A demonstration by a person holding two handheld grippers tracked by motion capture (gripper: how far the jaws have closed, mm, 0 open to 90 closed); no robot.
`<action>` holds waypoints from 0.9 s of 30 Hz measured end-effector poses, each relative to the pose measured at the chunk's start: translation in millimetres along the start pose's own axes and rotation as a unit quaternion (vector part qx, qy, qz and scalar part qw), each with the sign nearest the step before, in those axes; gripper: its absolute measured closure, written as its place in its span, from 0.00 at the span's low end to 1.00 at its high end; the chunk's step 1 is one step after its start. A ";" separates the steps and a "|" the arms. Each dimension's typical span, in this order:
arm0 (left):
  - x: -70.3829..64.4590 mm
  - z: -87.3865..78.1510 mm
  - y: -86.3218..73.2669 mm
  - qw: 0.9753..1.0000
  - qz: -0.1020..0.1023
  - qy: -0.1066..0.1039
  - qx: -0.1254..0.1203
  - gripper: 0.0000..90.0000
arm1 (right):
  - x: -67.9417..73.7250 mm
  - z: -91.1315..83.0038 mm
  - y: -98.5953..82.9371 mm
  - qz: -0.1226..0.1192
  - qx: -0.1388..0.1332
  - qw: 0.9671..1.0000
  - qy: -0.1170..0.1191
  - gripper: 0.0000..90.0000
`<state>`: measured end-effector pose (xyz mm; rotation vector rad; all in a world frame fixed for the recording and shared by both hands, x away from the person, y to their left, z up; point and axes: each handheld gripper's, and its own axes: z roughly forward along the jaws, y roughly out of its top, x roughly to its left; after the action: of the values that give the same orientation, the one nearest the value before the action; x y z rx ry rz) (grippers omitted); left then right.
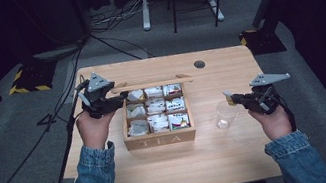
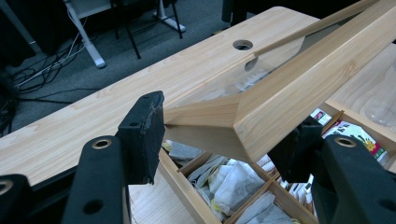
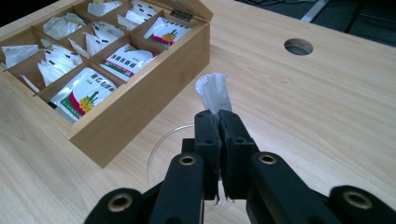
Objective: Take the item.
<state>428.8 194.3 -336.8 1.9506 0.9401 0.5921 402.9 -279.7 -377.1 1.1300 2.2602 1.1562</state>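
Note:
A wooden tea box (image 1: 161, 140) marked TEA stands mid-table, its compartments holding tea sachets. Its lid (image 1: 152, 84) is raised, and my left gripper (image 1: 119, 98) is shut on the lid's left corner. In the left gripper view that lid (image 2: 299, 88) runs between the jaws of the left gripper (image 2: 224, 140), above the box (image 2: 187, 191). My right gripper (image 1: 233, 99) is shut on a small tea sachet (image 1: 226, 95) just above a clear glass (image 1: 222, 117) right of the box. The right gripper view has the sachet (image 3: 212, 88) sticking up from the right gripper (image 3: 218, 121), with the glass (image 3: 156, 154) underneath and the box (image 3: 140, 102) to the left.
A round cable hole (image 1: 199, 64) sits near the table's far edge. Bare wood lies in front of the box and around the glass. Cables (image 1: 111, 39) and furniture legs (image 1: 143, 3) are on the floor beyond the table.

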 end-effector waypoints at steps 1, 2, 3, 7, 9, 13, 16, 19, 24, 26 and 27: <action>0.0 0.0 0.0 1.000 0.000 0.000 0.000 0.47 | 0.1 1.4 -1.5 0.002 0.001 1.000 0.002 0.97; 0.0 0.0 0.0 1.000 0.000 0.000 0.000 0.47 | 0.0 2.6 -2.3 0.002 -0.001 1.000 0.003 0.97; -0.1 0.0 0.0 1.000 0.000 0.000 0.000 0.47 | 0.1 3.3 -3.1 0.004 0.000 1.000 0.005 0.97; -0.1 -0.1 -0.1 1.000 0.001 0.001 0.000 0.47 | -0.8 7.1 -5.4 0.010 0.002 1.000 0.012 0.97; -0.3 -0.3 -0.6 1.000 0.004 0.001 0.002 0.47 | -0.5 9.1 -6.6 0.013 0.005 1.000 0.015 0.96; -1.4 -0.6 -1.1 1.000 0.005 0.002 0.005 0.47 | 0.5 14.2 -10.3 0.018 0.011 1.000 0.021 0.96; -1.5 -0.7 -1.0 1.000 0.005 0.003 0.005 0.47 | 1.3 17.0 -13.0 0.020 0.015 0.999 0.025 0.96; -1.7 -0.6 -1.0 1.000 0.004 0.003 0.005 0.47 | 0.8 18.6 -15.8 0.024 0.016 0.999 0.030 0.87; -1.1 -0.5 -0.7 1.000 0.004 0.003 0.004 0.47 | 2.0 16.4 -17.2 0.023 0.010 0.999 0.019 0.61; -0.7 -0.4 -0.3 1.000 0.003 0.002 0.003 0.47 | 0.4 14.6 -16.9 0.025 0.007 1.000 0.015 0.59; -0.6 -0.2 -0.1 1.000 0.002 0.002 0.002 0.47 | -0.5 13.8 -16.7 0.028 0.006 1.000 0.013 0.58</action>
<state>428.2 194.0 -336.8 1.9558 0.9412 0.5957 403.5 -278.9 -398.7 1.1962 2.2709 1.1860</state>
